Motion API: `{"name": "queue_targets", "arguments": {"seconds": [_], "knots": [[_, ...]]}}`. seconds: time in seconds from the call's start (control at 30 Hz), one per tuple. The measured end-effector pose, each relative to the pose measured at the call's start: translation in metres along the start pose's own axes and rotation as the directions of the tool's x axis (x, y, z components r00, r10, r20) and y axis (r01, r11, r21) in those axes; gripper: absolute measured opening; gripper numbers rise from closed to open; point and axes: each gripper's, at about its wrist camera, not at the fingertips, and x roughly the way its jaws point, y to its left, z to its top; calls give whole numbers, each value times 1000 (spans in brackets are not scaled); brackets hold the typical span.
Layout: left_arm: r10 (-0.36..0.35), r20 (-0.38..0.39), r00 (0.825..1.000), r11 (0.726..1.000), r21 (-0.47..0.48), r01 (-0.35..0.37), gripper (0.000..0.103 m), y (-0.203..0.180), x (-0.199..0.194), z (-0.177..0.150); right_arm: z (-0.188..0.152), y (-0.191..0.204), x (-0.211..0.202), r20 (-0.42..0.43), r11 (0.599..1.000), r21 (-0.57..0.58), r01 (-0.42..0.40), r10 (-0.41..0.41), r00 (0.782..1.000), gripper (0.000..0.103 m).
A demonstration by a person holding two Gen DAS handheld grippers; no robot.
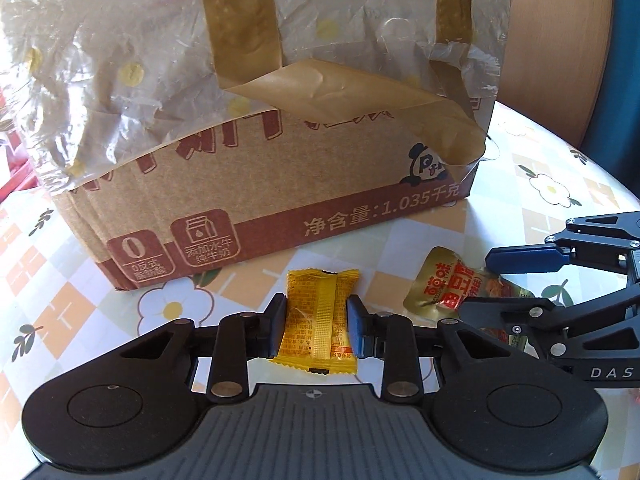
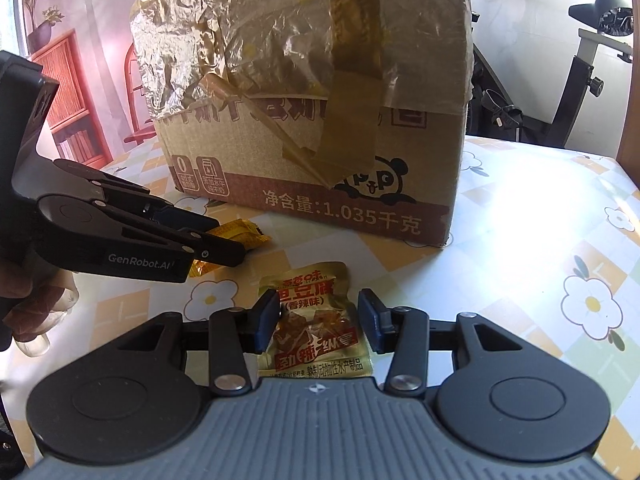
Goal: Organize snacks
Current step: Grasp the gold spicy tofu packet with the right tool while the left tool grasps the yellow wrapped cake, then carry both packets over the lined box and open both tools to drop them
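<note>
A yellow snack packet (image 1: 316,320) lies on the flowered tablecloth, and my left gripper (image 1: 316,322) is shut on it, both pads pressing its sides. It also shows in the right wrist view (image 2: 236,234), between the left gripper's fingers (image 2: 212,240). A gold packet with red Chinese print (image 2: 316,320) lies between my right gripper's (image 2: 319,316) open jaws; the left pad touches it and the right pad stands off. The gold packet (image 1: 448,284) and the right gripper (image 1: 504,280) show at the right of the left wrist view. A cardboard box (image 1: 280,184) stands just behind.
The box (image 2: 340,160) is wrapped in crinkled plastic with peeling brown tape. The tablecloth (image 2: 540,240) stretches to the right. An exercise bike (image 2: 580,80) stands beyond the table edge, and a red shelf and chair (image 2: 72,100) at the left.
</note>
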Motion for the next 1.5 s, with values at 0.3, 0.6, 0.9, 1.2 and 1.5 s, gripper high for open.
{"name": "queue_targets", "arguments": {"seconds": [0.3, 0.6, 0.9, 1.2, 1.5], "knots": [[64, 53, 997, 978, -200, -53, 33, 21, -44, -12, 5, 17, 8, -58, 992, -128, 3, -11, 998, 64], [129, 90, 988, 951, -295, -97, 33, 24, -79, -21, 12, 24, 14, -114, 988, -152, 25, -43, 993, 56], [155, 106, 982, 937, -330, -112, 33, 28, -93, -33, 10, 32, 10, -117, 989, -149, 10, -28, 993, 38], [184, 148, 972, 933, -338, -125, 33, 29, -111, -30, 14, 39, -18, -21, 995, -105, -5, 3, 1000, 37], [238, 274, 932, 933, -331, -141, 33, 37, -159, 6, 50, 48, -62, 158, 992, -122, 0, 19, 987, 37]]}}
